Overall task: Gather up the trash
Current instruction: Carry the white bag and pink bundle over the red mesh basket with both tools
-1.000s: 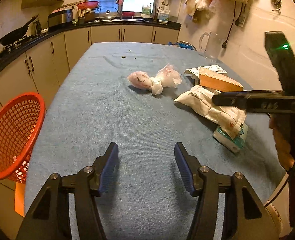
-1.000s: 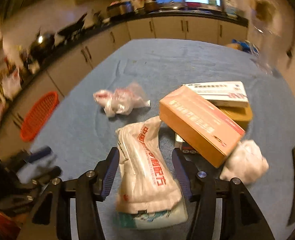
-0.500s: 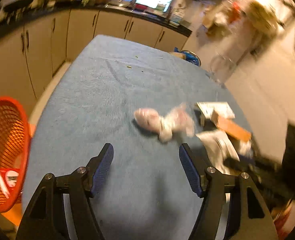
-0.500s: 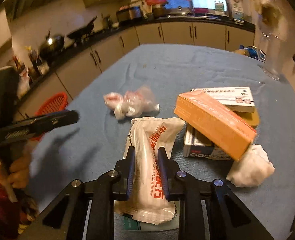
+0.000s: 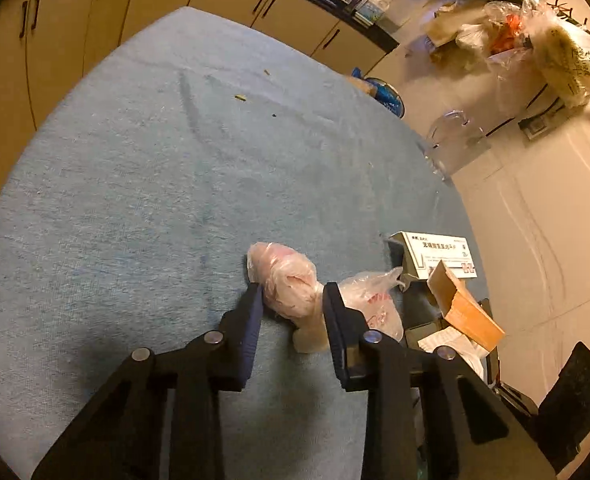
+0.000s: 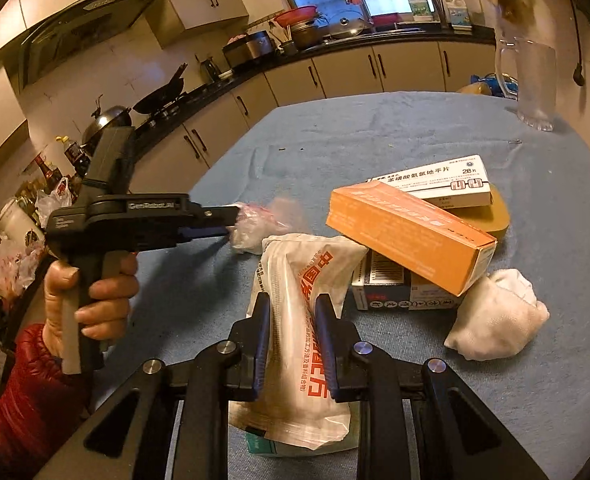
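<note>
Currently, stock of the blue-covered table (image 5: 135,184), by item:

- My left gripper (image 5: 293,300): jaws partly closed around the pink crumpled plastic bag (image 5: 287,284), both pads touching its sides. The bag rests on the cloth, not lifted.
- My right gripper (image 6: 293,312): jaws nearly closed, pinching the white printed packet (image 6: 295,344), which lies over a teal pack at the near edge.
- Orange carton (image 6: 407,236): tilted, propped on a dark box; untouched.
- White medicine box (image 6: 435,182): behind the carton, resting on a tan object.
- White wad (image 6: 499,316): just beside the carton's low end.

Progress, by my reckoning: early. Two pieces gripped, none yet carried off; at least three loose pieces left. No bin shows in either view.
</note>
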